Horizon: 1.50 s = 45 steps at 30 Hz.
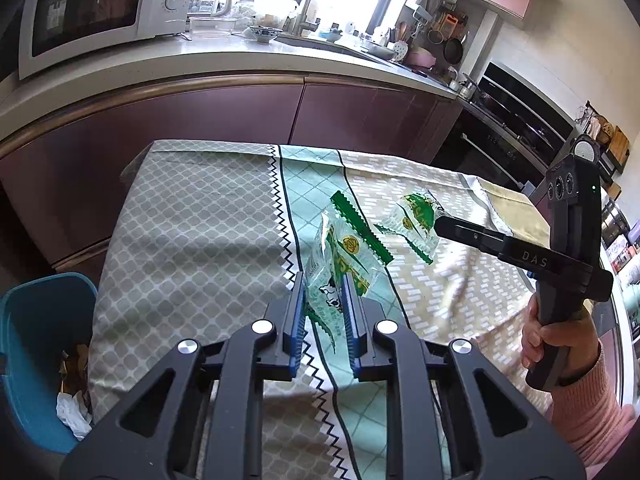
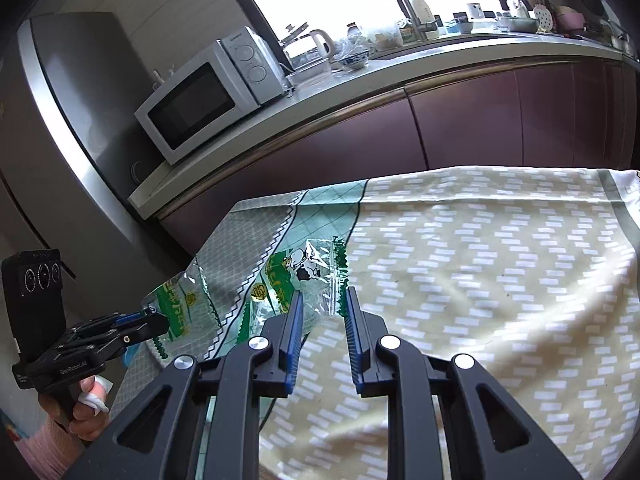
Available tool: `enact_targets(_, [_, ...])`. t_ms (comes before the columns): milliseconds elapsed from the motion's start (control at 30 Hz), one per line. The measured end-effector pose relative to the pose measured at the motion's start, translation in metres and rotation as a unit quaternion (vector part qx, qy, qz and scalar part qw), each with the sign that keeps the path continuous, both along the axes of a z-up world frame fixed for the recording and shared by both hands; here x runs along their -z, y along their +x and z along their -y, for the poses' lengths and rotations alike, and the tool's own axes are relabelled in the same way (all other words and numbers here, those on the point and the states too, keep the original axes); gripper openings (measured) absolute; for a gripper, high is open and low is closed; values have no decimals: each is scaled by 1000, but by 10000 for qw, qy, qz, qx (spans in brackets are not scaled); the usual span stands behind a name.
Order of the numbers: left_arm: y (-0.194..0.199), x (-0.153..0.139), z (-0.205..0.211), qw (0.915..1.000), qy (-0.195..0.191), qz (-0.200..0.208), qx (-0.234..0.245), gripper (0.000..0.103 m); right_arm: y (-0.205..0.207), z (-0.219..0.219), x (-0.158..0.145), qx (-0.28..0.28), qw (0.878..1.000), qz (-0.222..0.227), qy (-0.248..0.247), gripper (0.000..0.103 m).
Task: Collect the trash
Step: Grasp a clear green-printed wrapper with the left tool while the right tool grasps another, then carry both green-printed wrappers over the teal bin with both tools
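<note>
The left claw point(image 1: 323, 280) is nearly closed, its blue pads pinching a clear wrapper point(image 1: 340, 256) printed in green with a cow; the wrapper's serrated green edge sticks up past the fingertips, lifted off the cloth point(image 1: 192, 216). The right claw point(image 2: 322, 296) is likewise nearly closed on a second wrapper point(image 2: 308, 276) of the same kind. In the left wrist view that second wrapper hangs from the right claw's tip above the tan part of the cloth, just beside the first. In the right wrist view the left claw shows at the left edge with its wrapper pinched at the tip.

A hand point(image 1: 554, 334) in a pink sleeve grips the right claw's handle; another hand point(image 2: 86, 410) holds the left one.

The patterned cloth covers the worktop under both wrappers. A blue bin point(image 1: 40, 360) stands on the floor by the worktop's left side, with paper scraps inside. Behind, a microwave point(image 1: 100, 8) sits on the kitchen counter.
</note>
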State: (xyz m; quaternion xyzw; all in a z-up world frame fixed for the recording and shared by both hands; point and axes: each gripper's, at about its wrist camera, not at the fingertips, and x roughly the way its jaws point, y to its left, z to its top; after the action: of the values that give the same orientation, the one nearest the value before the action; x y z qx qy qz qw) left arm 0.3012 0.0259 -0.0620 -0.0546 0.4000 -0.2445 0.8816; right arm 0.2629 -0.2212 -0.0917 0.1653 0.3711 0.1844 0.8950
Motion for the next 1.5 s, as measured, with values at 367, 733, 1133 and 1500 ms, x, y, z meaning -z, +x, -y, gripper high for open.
enact_targets(367, [-44,-9,-39,9993,186,295,-148,18,-23,-41,-7,-410,9991,72,117,19])
enact_targets(733, [-69,-9,-85,9984,137,340,-438,18,-34,-69,-7,-629,9977,82,226,19])
enact_targets(1133, [-88,-11,-115,9966,157,404,-702,18,-39,-106,-9,-979,9949,61,254,19])
enact_targets(1500, [-102,-14,-141,9935,215,508,-996,18,-38,-138,-11,-1224,9923,51,203,19])
